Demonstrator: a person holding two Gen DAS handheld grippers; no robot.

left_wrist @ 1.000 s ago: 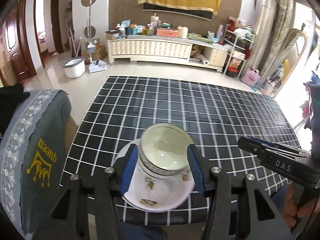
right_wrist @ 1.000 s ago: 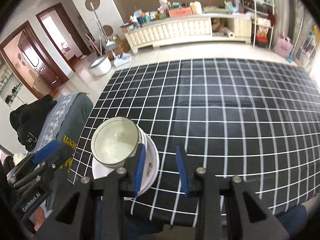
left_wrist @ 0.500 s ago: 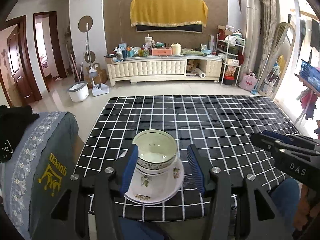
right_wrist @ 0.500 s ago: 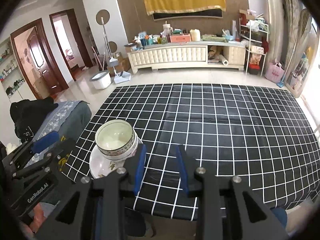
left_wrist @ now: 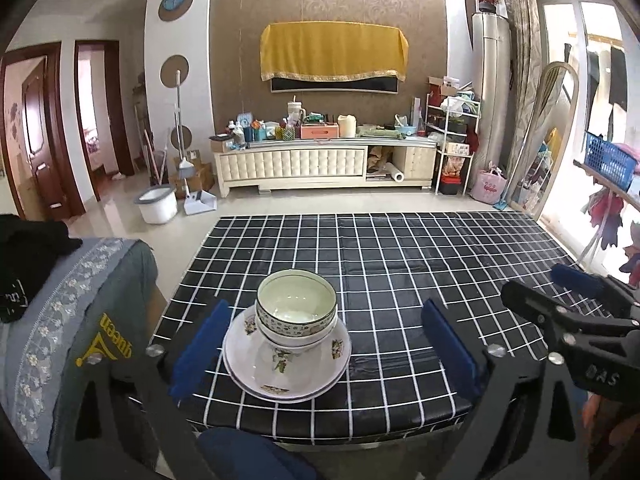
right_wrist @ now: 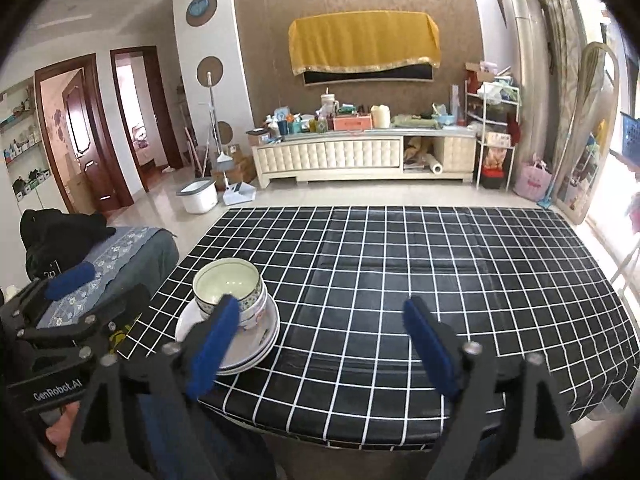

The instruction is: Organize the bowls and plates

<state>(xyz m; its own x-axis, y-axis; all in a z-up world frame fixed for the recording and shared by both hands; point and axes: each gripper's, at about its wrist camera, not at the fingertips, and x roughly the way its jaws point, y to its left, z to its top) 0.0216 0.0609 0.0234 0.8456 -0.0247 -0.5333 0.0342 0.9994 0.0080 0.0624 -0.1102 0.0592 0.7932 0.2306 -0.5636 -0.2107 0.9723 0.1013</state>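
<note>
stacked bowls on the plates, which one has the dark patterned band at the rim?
The top bowl, nested in the lower bowl. Its outer rim carries a dark patterned band; the lower bowl's visible wall is mostly white. Both sit on the floral plates.

Both the left tongs point(left_wrist: 326, 342) and right tongs point(right_wrist: 324, 346) have spread wide and backed off the stacked bowls point(left_wrist: 296, 312).

A: What covers the worktop point(left_wrist: 400, 264)?
B: A black checked cloth. Beyond it, a cream cabinet point(left_wrist: 324, 162) under a yellow drape point(left_wrist: 332, 52).
A: And left?
B: A white bucket point(left_wrist: 157, 207).
</note>
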